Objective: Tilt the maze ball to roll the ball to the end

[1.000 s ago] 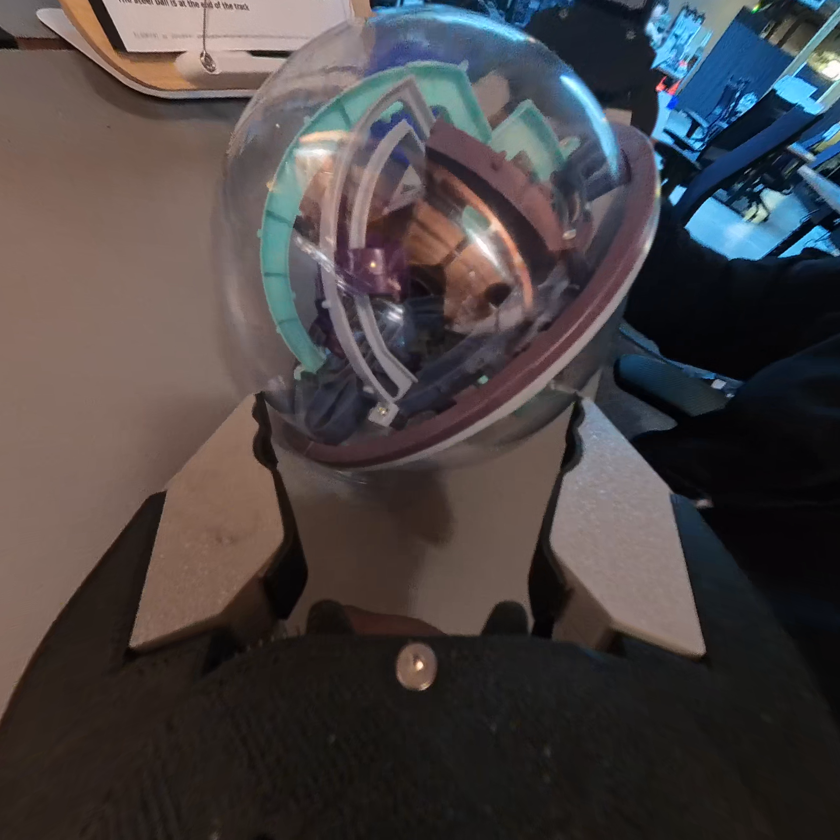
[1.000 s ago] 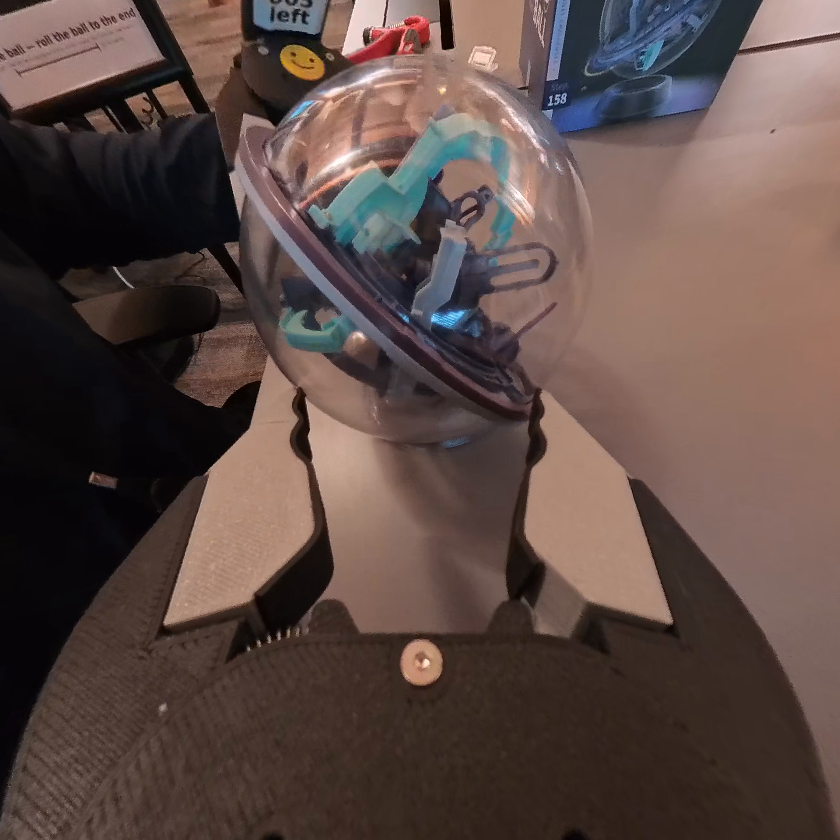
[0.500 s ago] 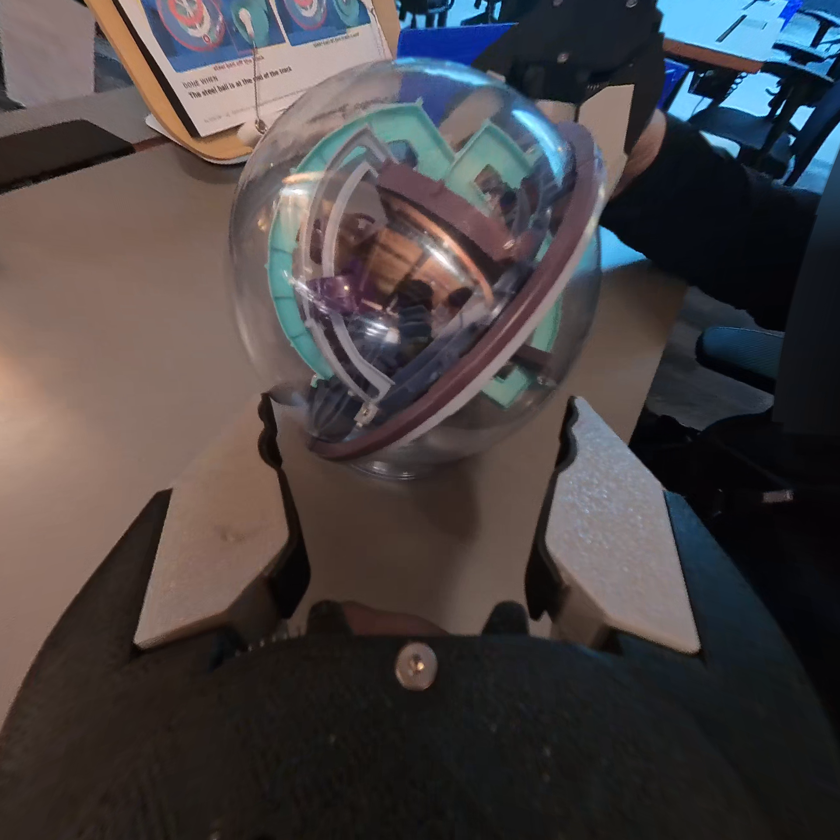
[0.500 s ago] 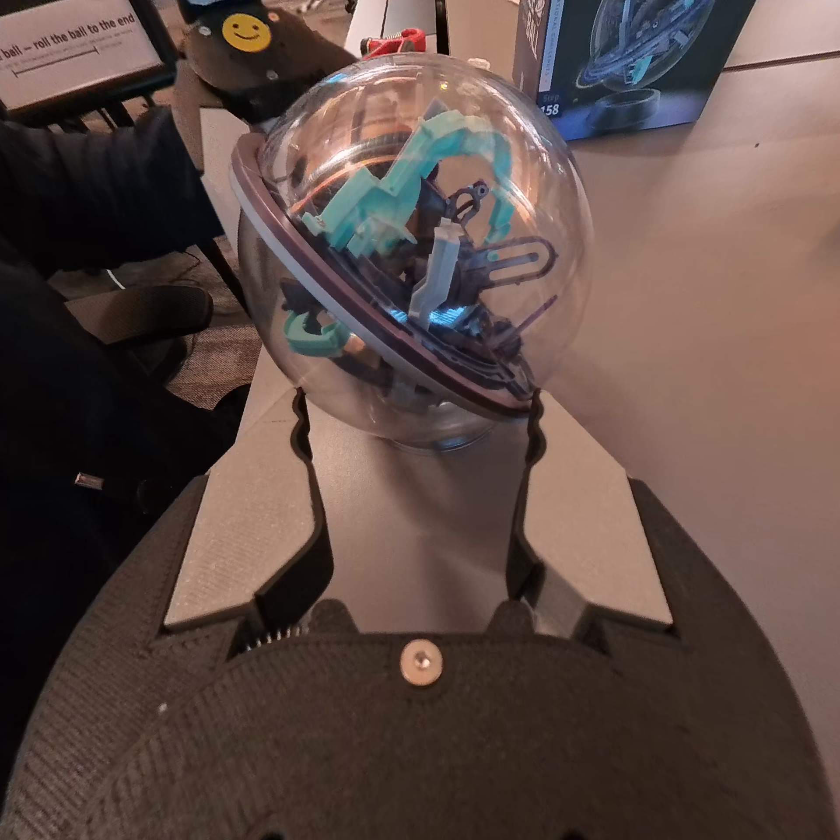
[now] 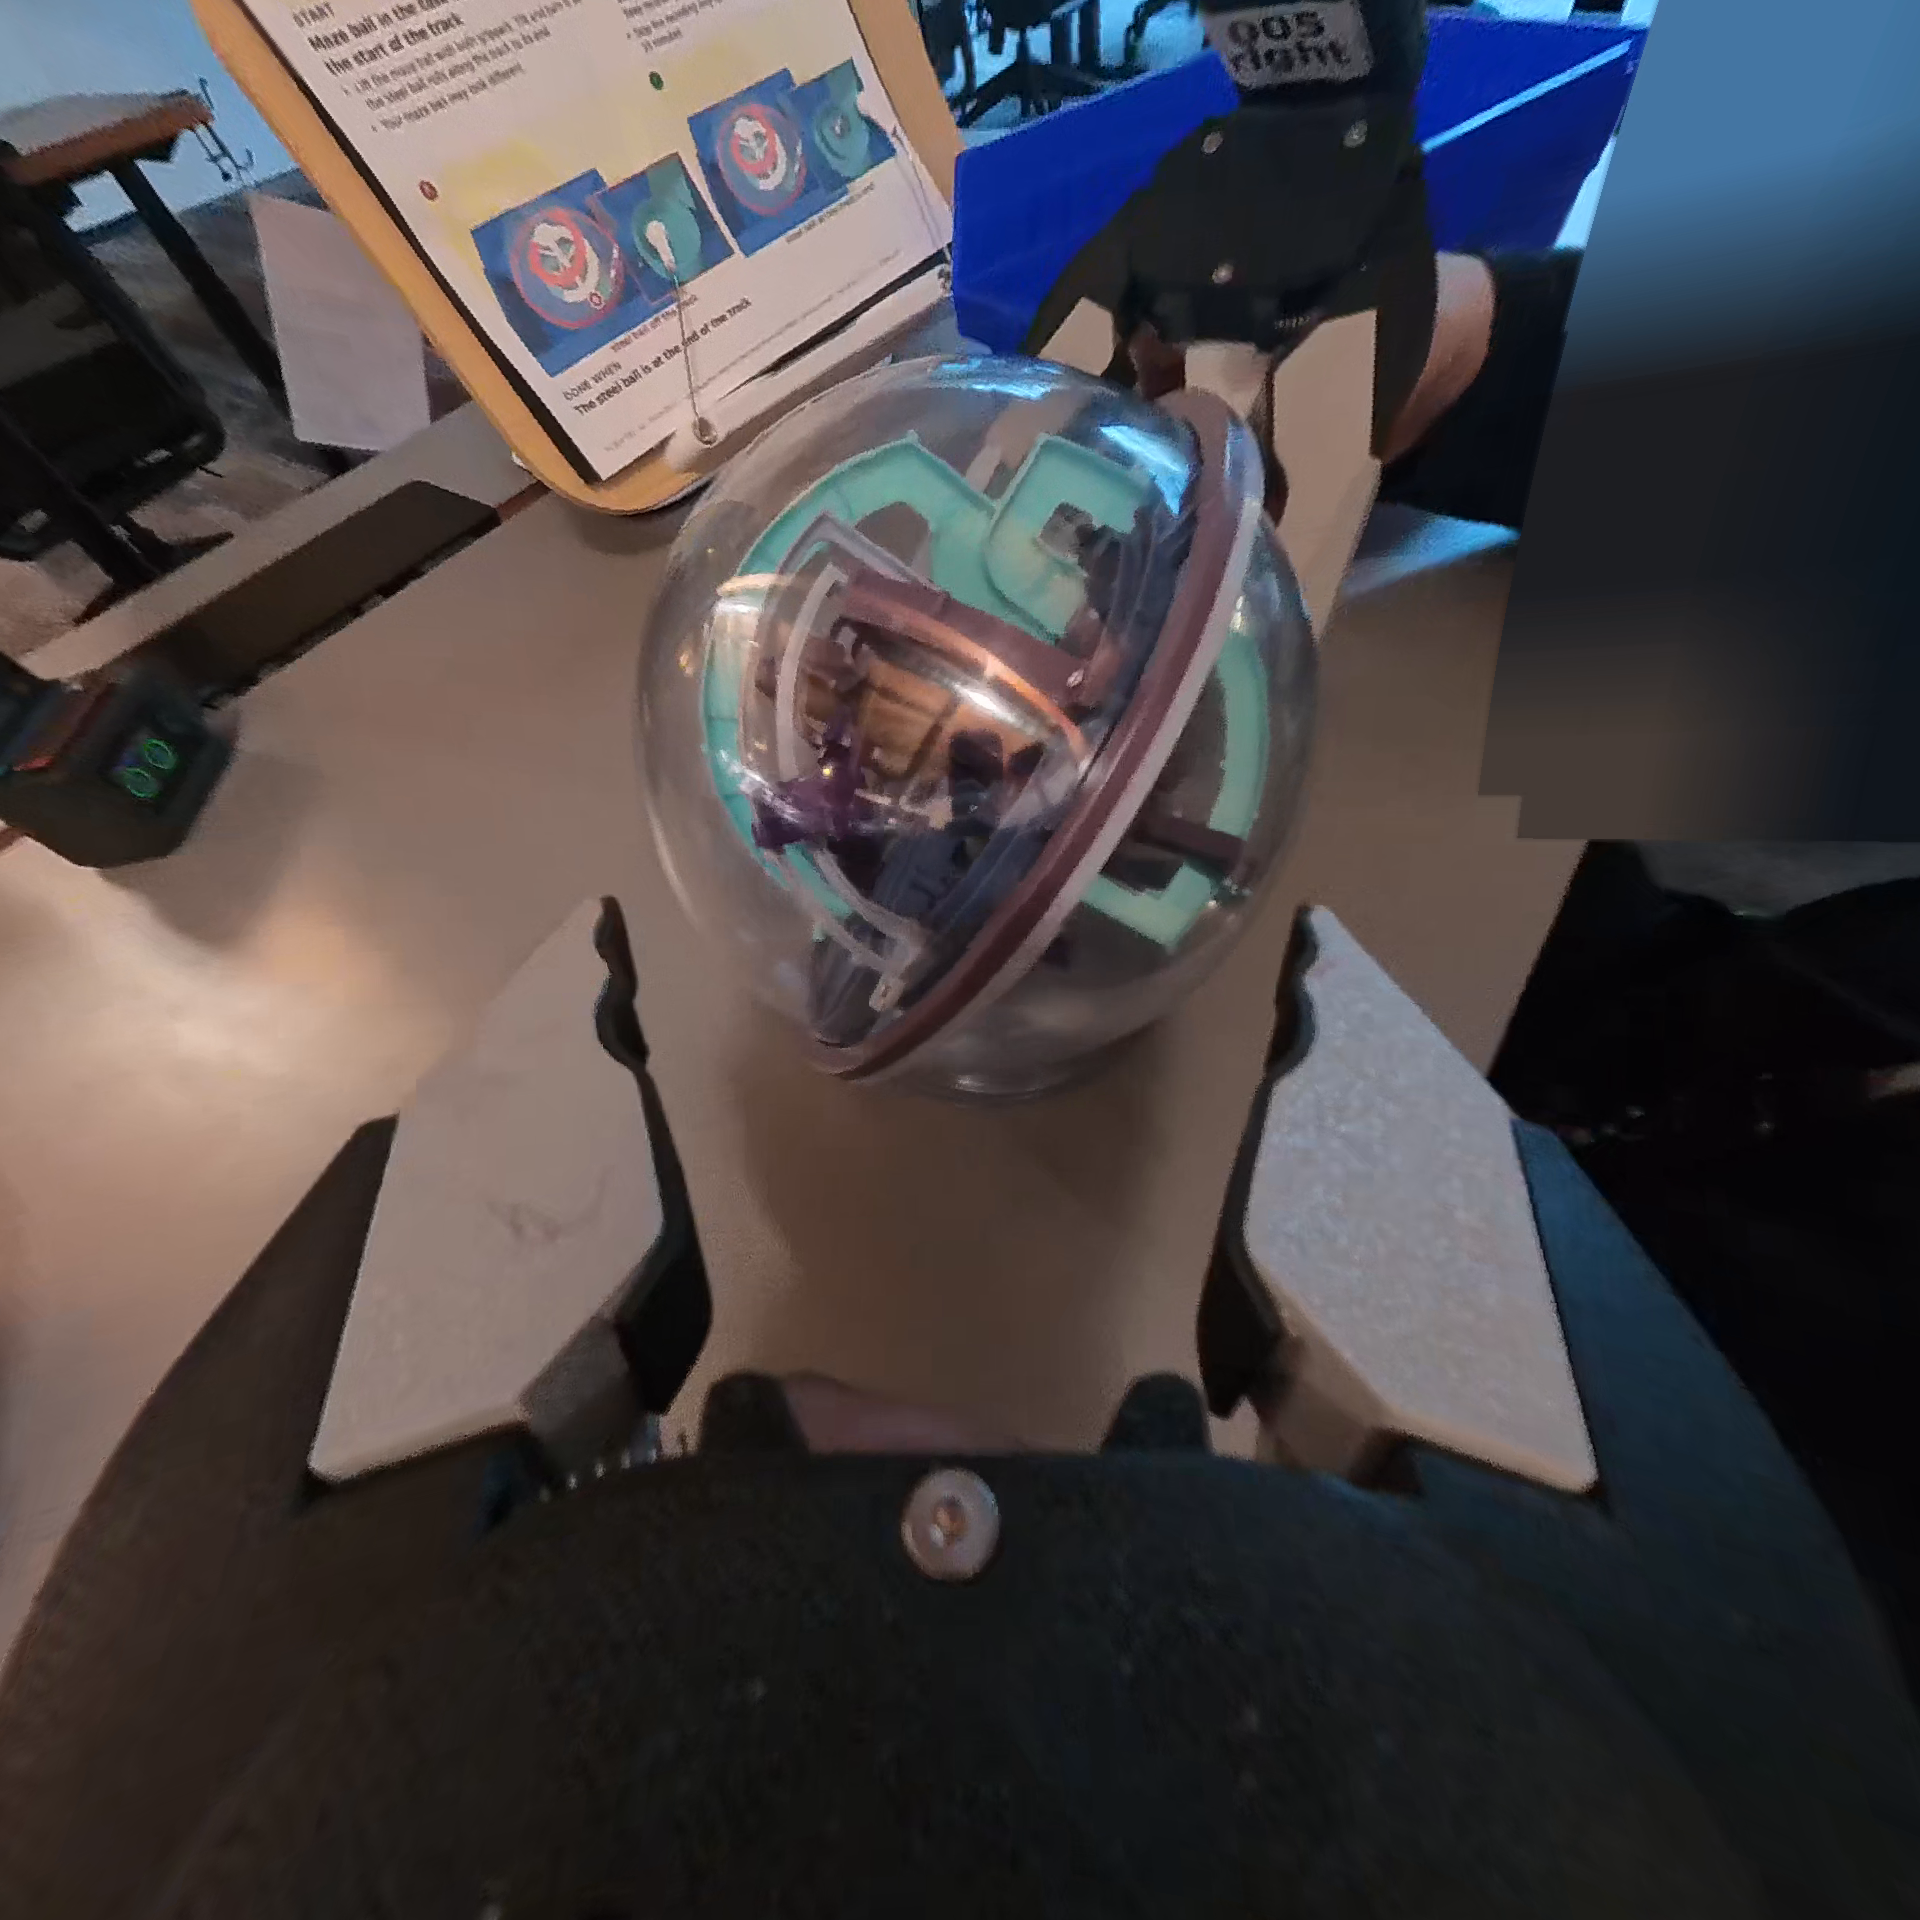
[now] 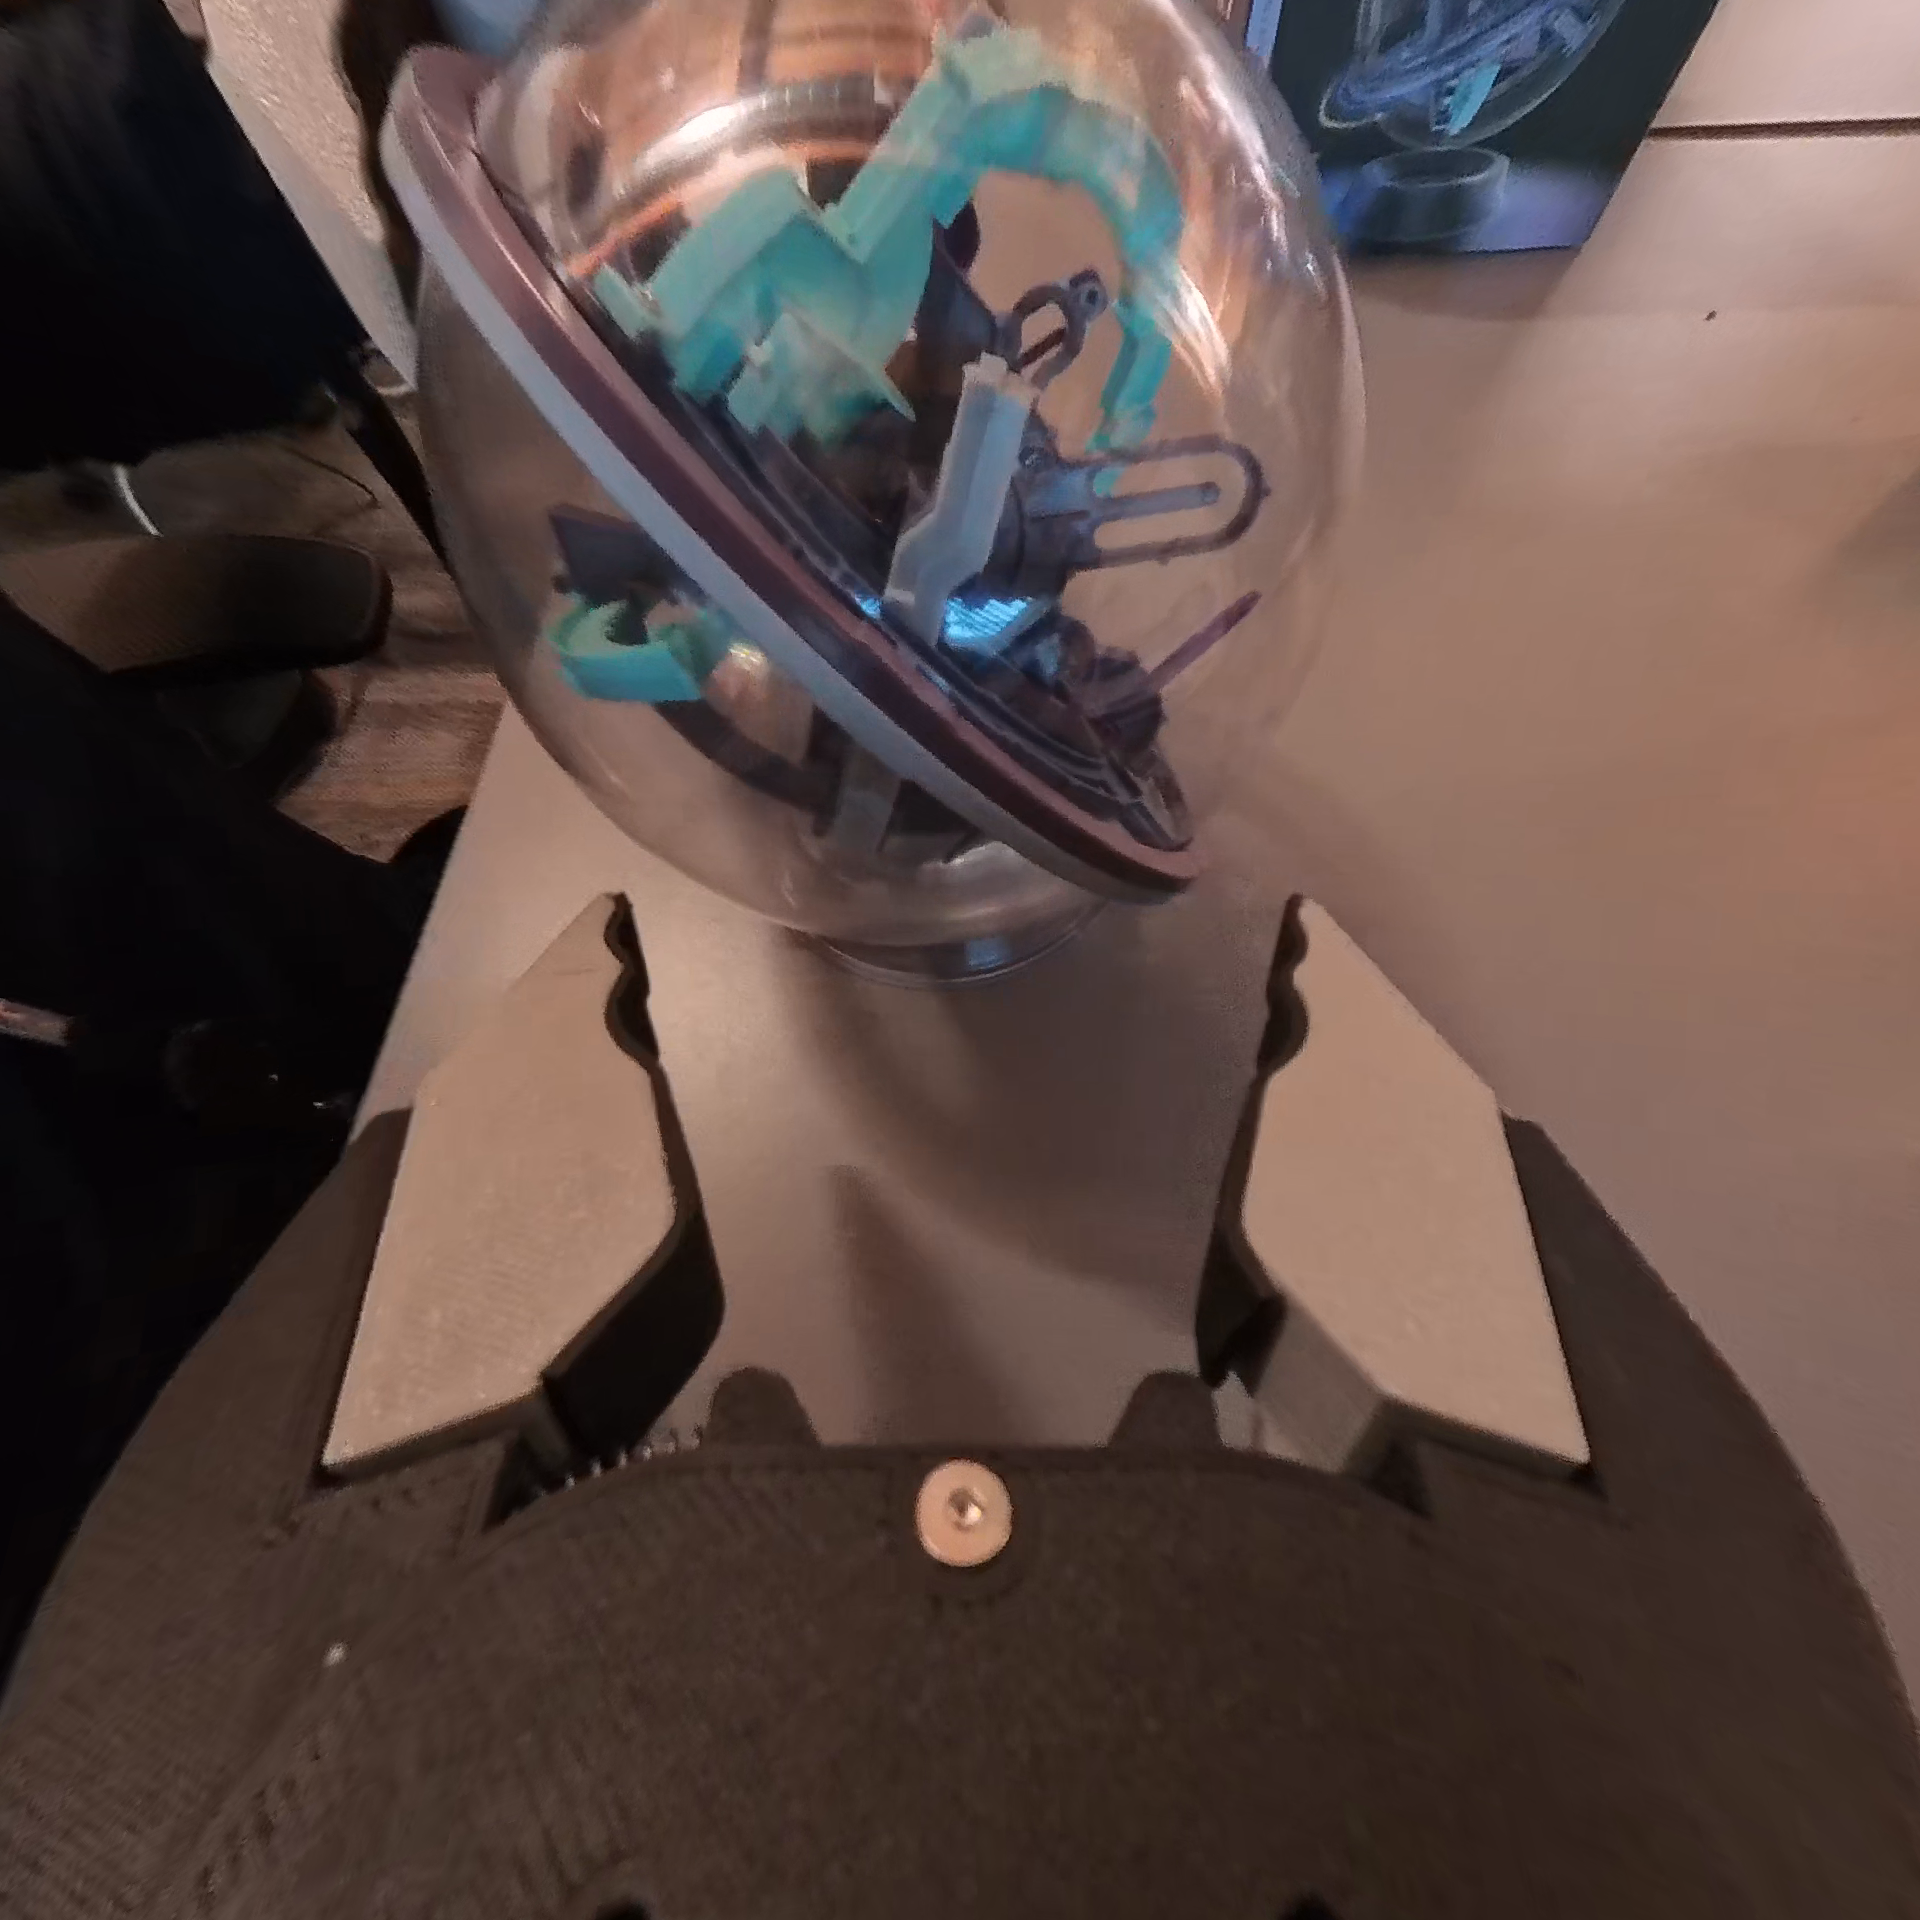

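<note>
Between my two grippers, a clear plastic maze ball sits on a grey table, resting on its small flat base. A dark purple band circles it on a slant, so its inner tracks are tipped. Teal and purple tracks fill the inside; I cannot make out the small steel ball.

My left gripper has its jaws spread wide and holds nothing; its tips stand apart from the sphere, one on each side of the near end. My right gripper is likewise wide open and empty, its tips flanking the base without touching it. From the left wrist view, the right gripper shows beyond the ball at the far side, and one of its pale fingers appears to meet the upper rim of the band, though I cannot tell if it truly touches.

Far left of the ball, an instruction sheet on a wooden board leans upright. A small black device with green lights sits at the left edge. From the right wrist view, a dark printed box stands at the far right. A person's dark sleeve fills the left side there, off the table's edge.
</note>
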